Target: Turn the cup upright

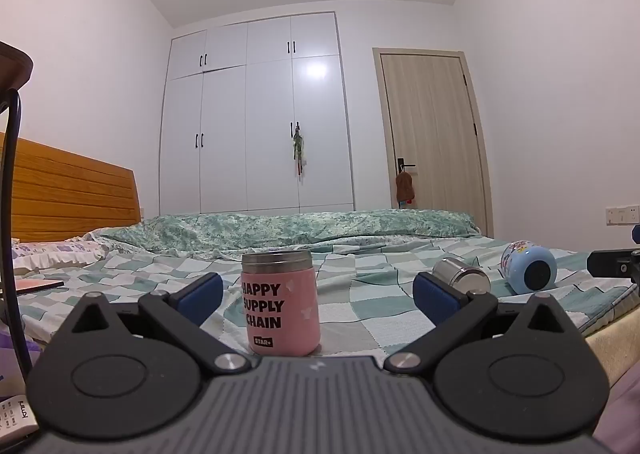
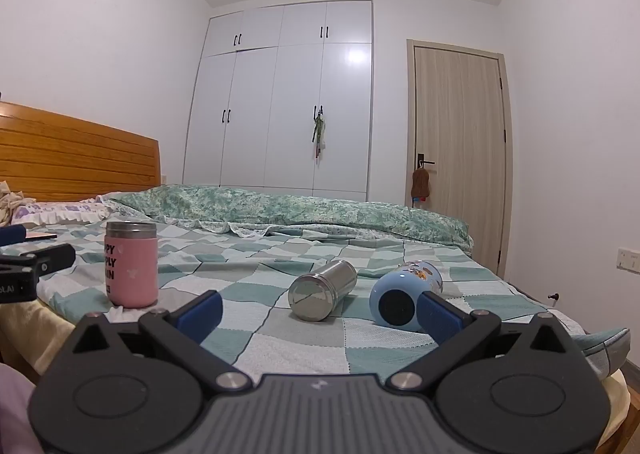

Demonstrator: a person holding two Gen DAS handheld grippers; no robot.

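The left gripper [image 1: 316, 296] hangs low over the near edge of the checkered bedspread [image 1: 360, 318], its blue-padded jaws spread wide and holding nothing. The pink cup [image 1: 280, 302] stands upright between the fingers at twelve o'clock, touching neither pad, its steel rim on top and its lettering facing the camera. From there the steel cup [image 1: 462, 278] lies on its side at two o'clock, and the blue cup [image 1: 528, 268] lies tipped over just beyond it, base toward the lens. The right gripper [image 2: 318, 314] is likewise wide open and empty. In its view the steel cup [image 2: 322, 290] lies at twelve o'clock, near the blue cup [image 2: 404, 296] at one o'clock, whose dark base sits just beside the right pad; whether they touch I cannot tell. The pink cup [image 2: 131, 266] stands at ten o'clock, well apart.
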